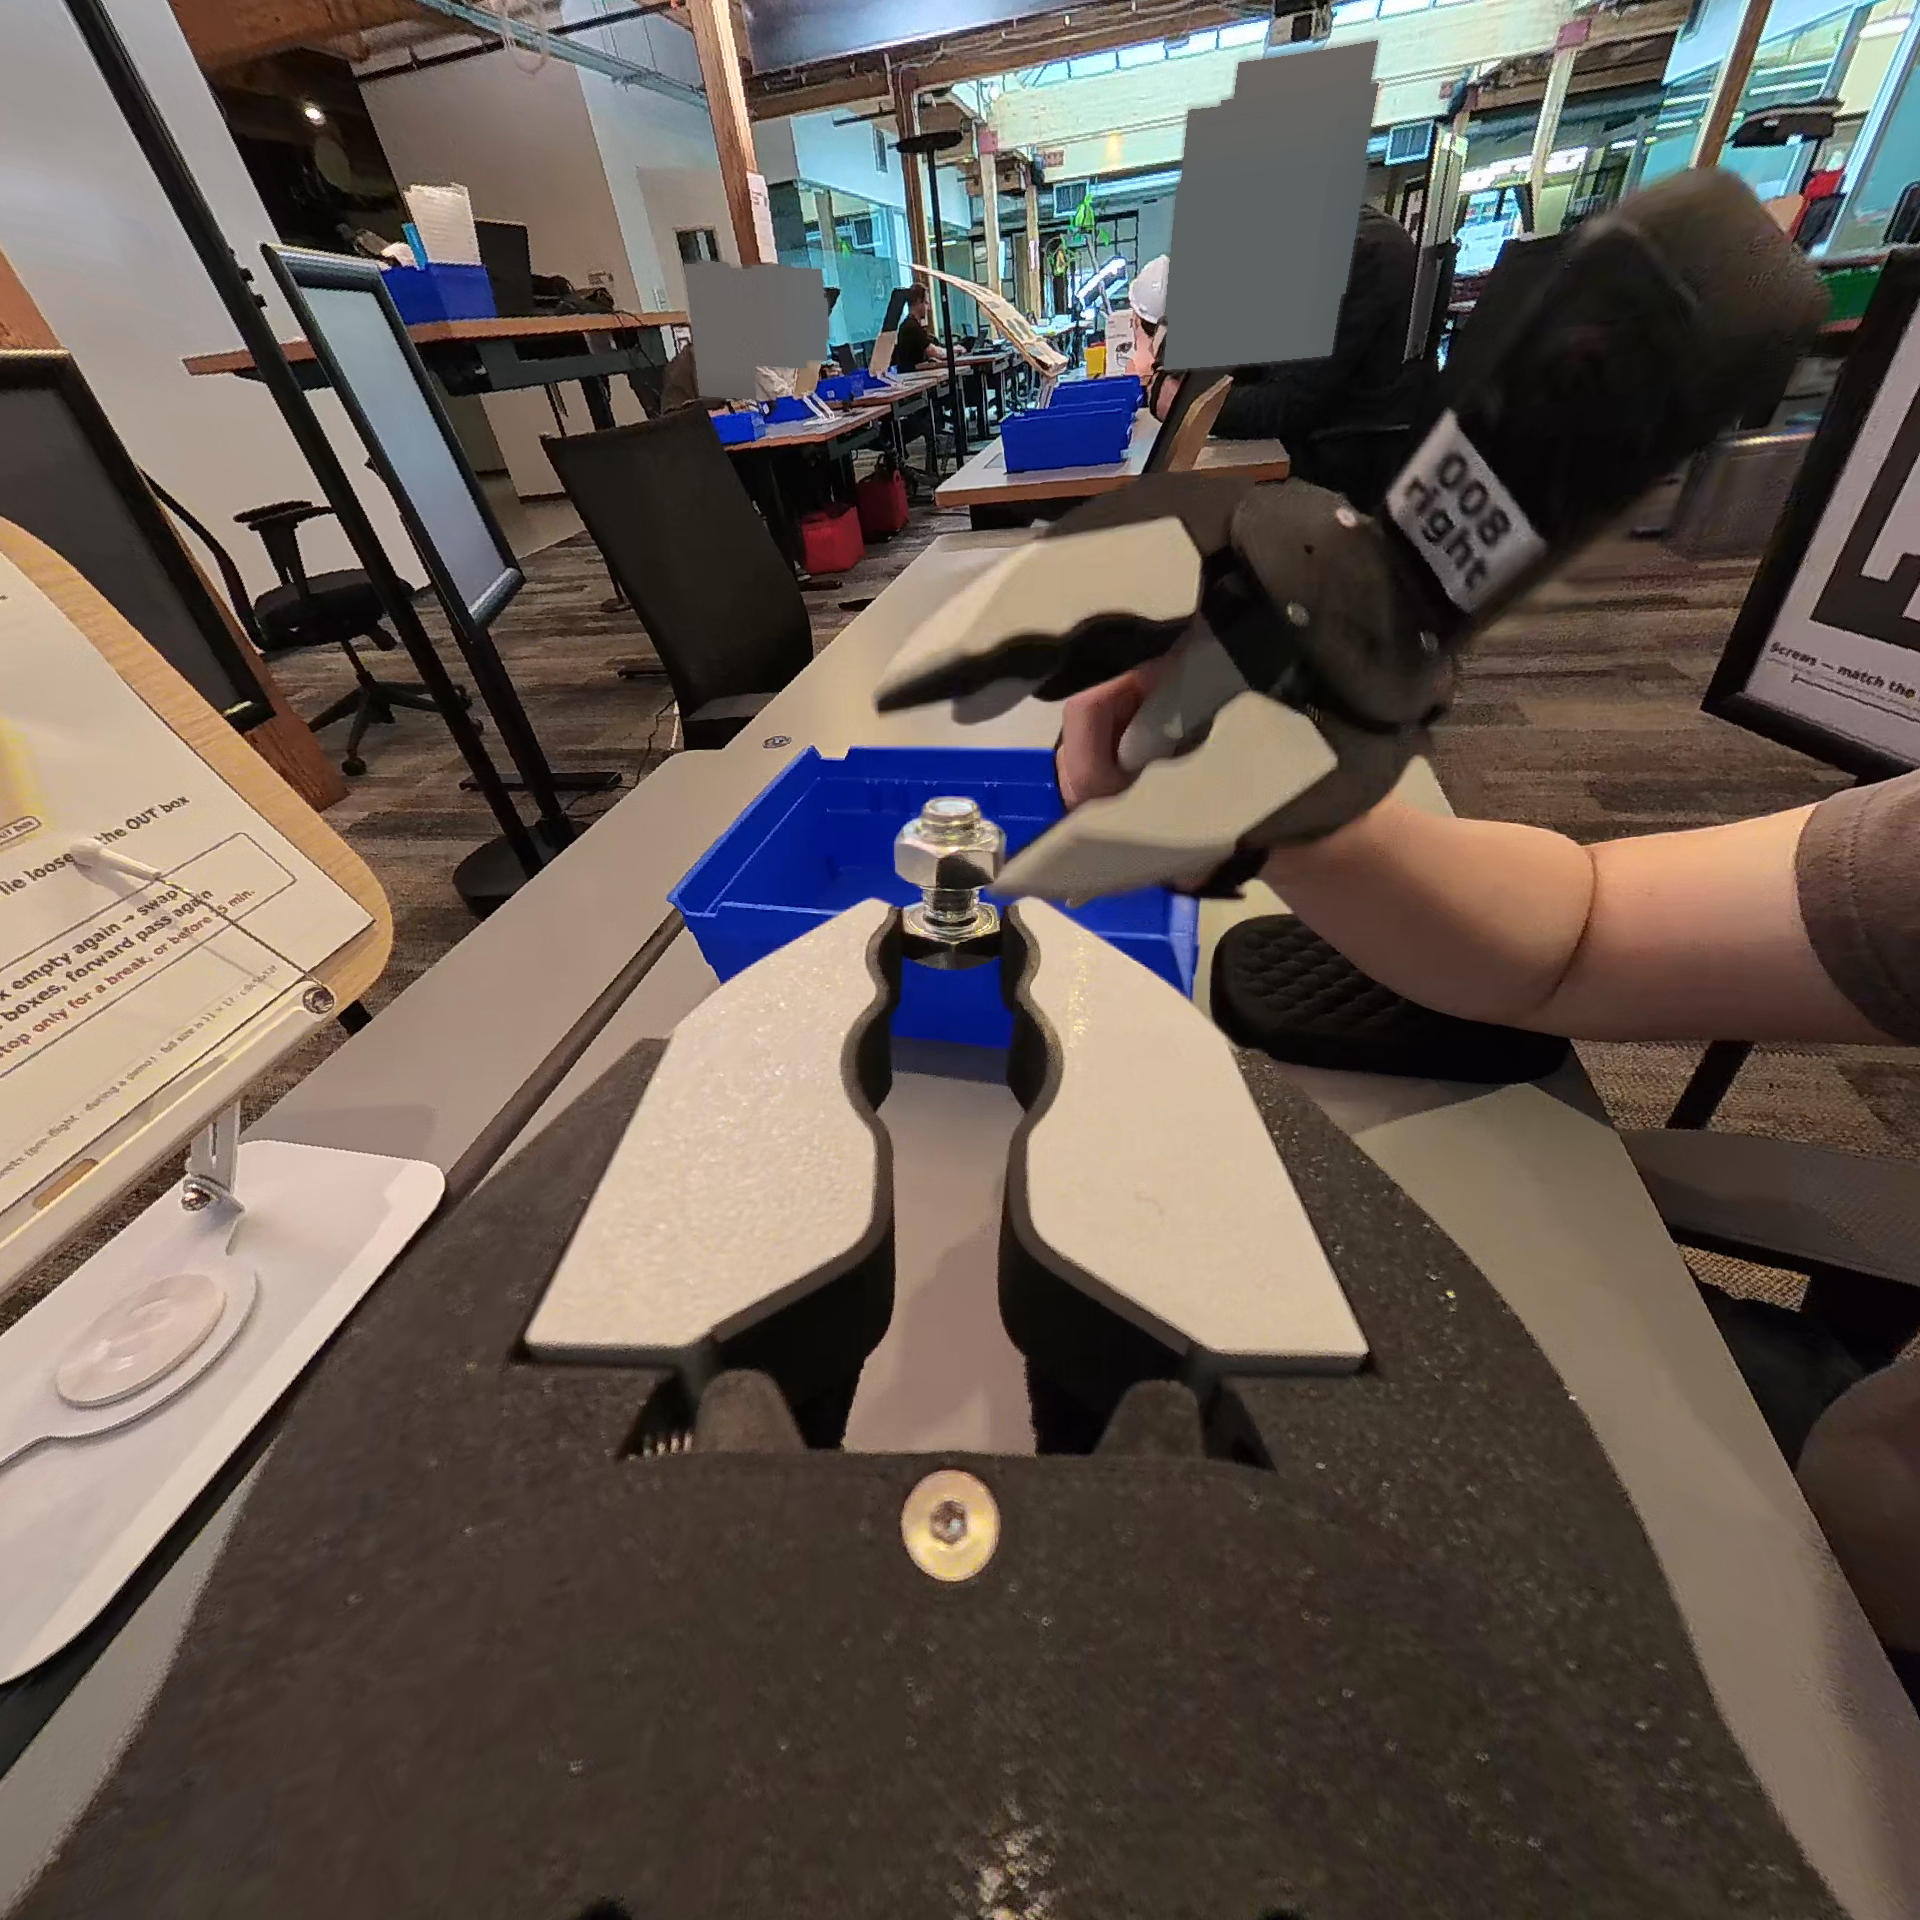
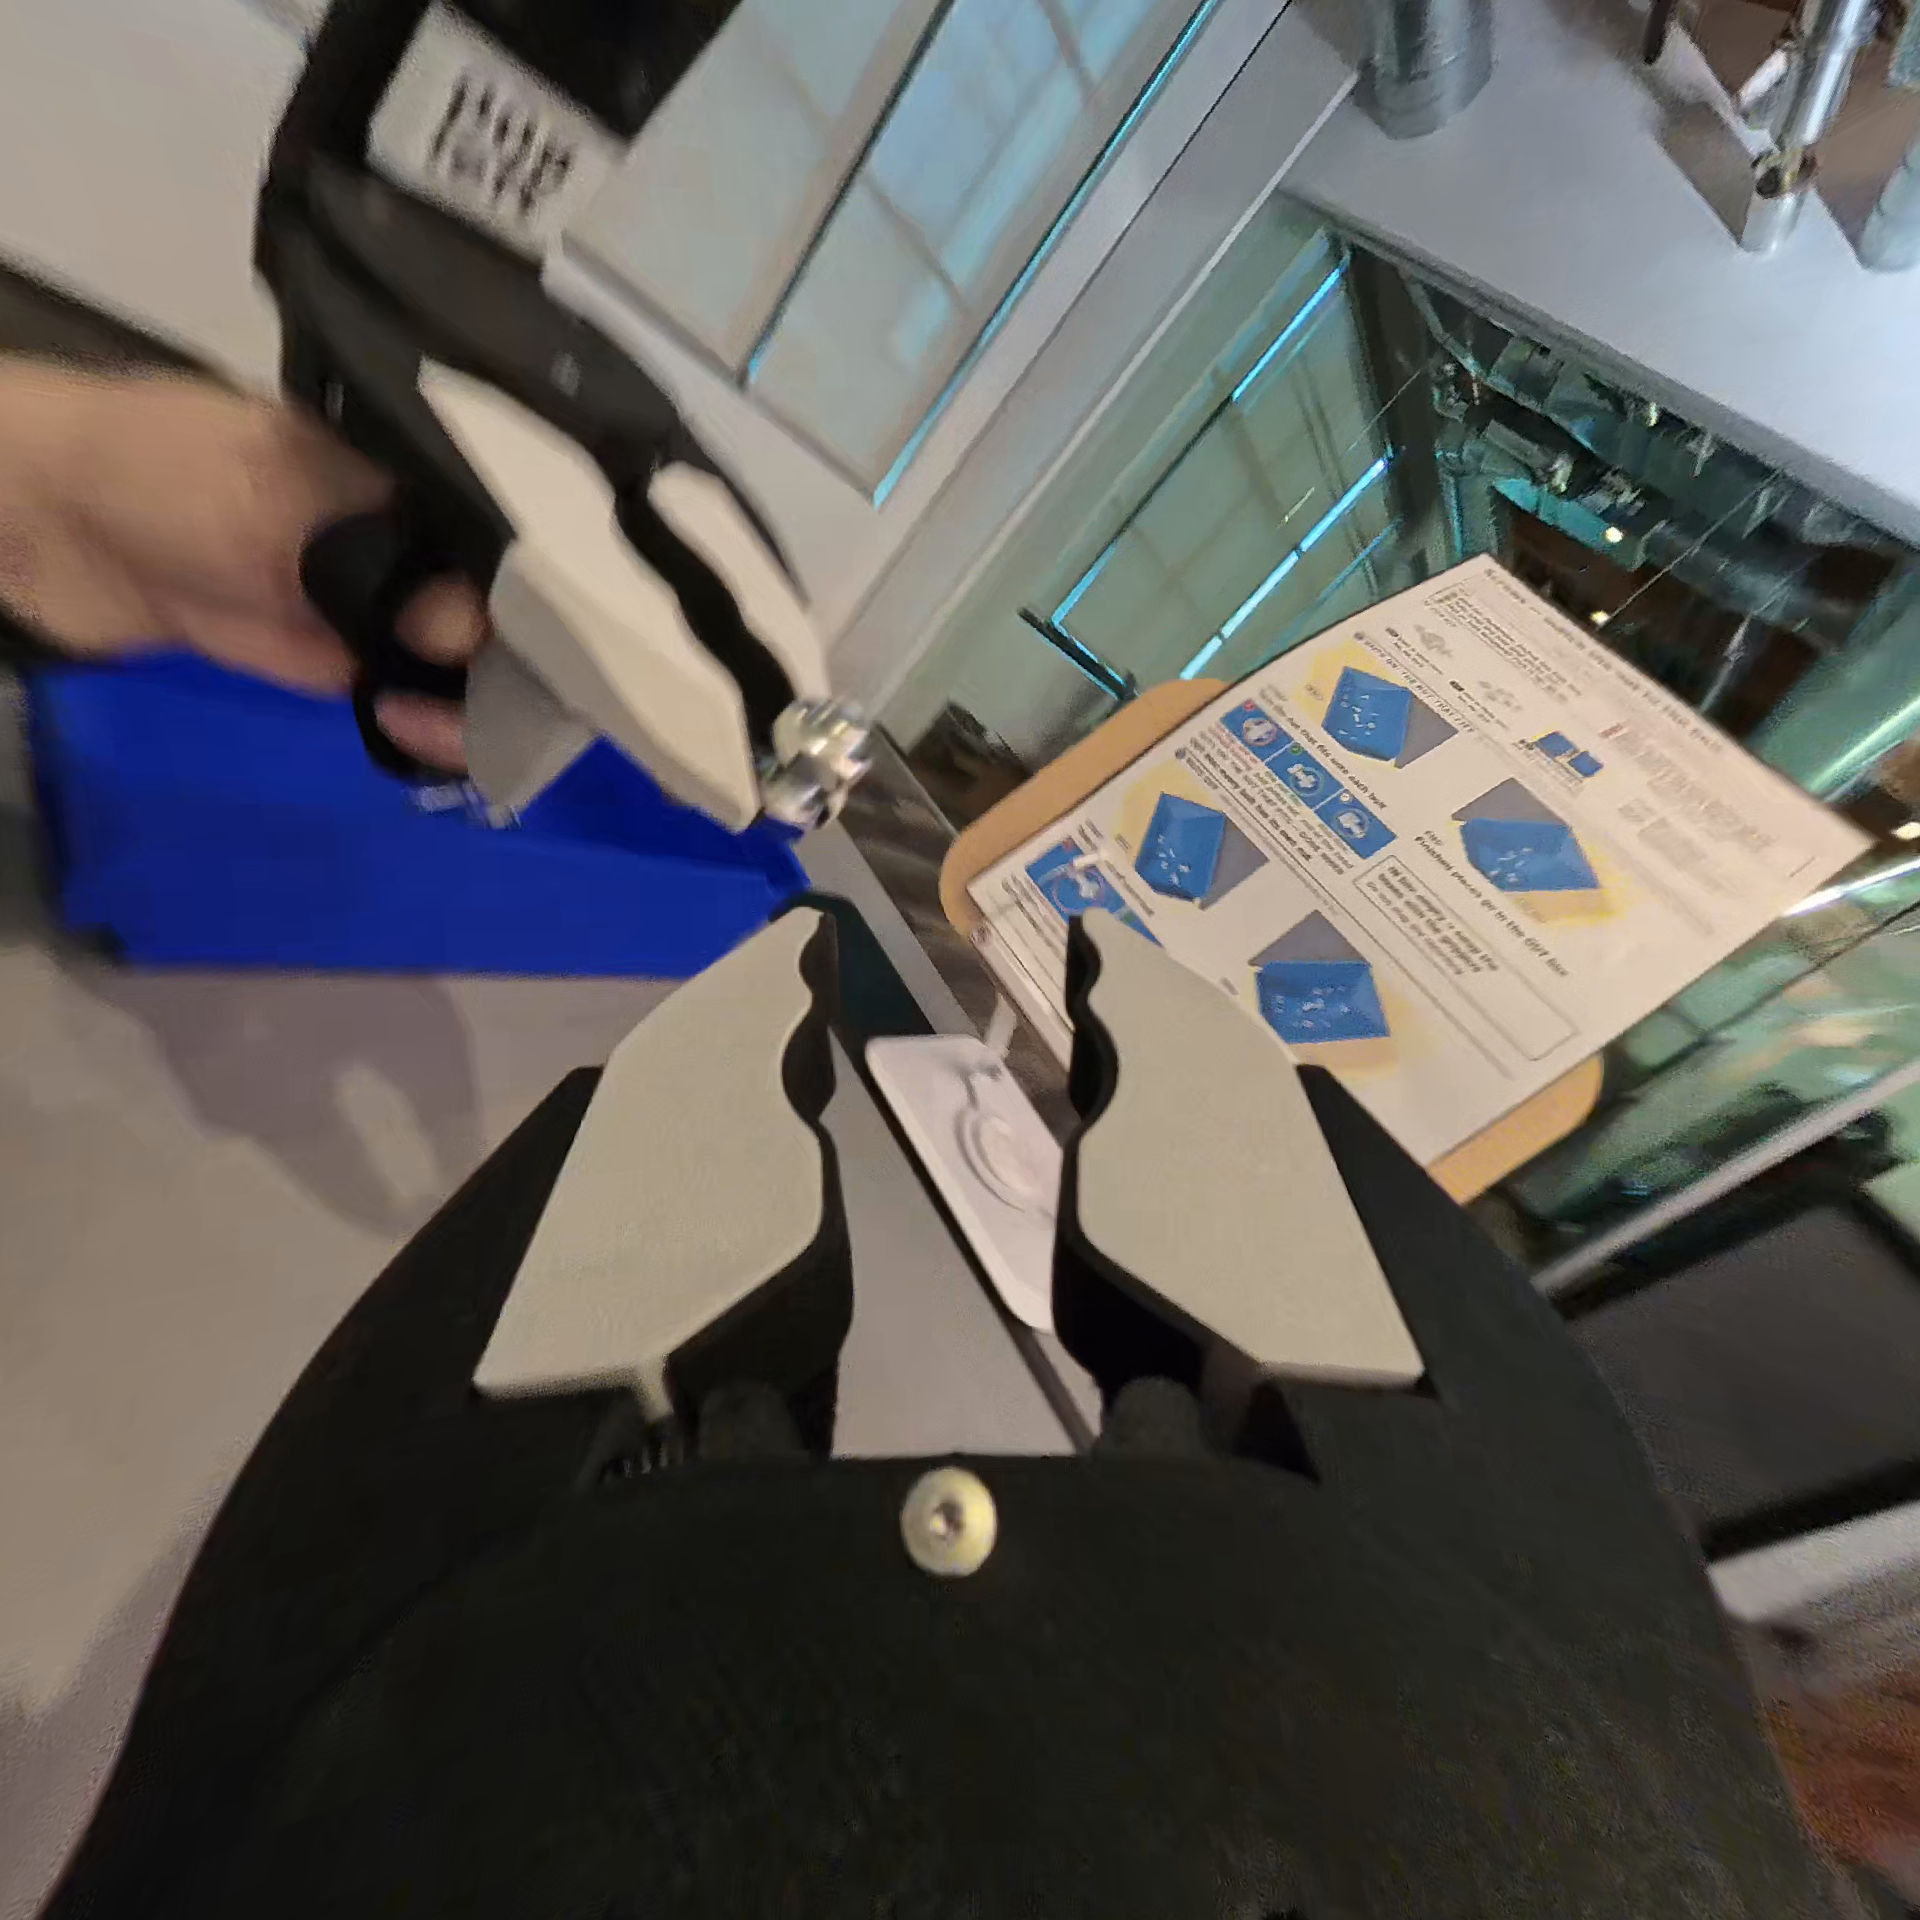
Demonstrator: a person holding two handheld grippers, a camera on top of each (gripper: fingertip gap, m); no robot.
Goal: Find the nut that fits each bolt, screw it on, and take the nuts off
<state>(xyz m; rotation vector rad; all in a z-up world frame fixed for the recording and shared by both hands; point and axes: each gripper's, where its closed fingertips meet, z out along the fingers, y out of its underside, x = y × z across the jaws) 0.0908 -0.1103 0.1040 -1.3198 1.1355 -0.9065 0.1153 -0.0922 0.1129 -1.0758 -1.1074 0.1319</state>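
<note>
A silver bolt (image 1: 948, 902) stands upright with its head pinched between the fingertips of my left gripper (image 1: 948, 920). A hex nut (image 1: 948, 854) sits on the thread near the top. My right gripper (image 1: 940, 792) comes in from the right, open. Its lower fingertip (image 1: 1013, 878) is right beside the nut, and its upper finger is above and behind the nut. In the blurred right wrist view my right gripper (image 2: 951, 935) is open and empty. The left gripper (image 2: 784, 753) shows at upper left there, holding the bolt and nut (image 2: 821, 753).
A blue bin (image 1: 790, 862) stands on the grey table behind the bolt and also shows in the right wrist view (image 2: 312, 831). An instruction sheet on a wooden stand (image 1: 135, 914) (image 2: 1403, 862) is at the left. A black mesh pad (image 1: 1351, 997) lies under the person's forearm. A framed sign (image 1: 1849, 571) is at the right. The grippers' ends are close to 4 centimeters from one another.
</note>
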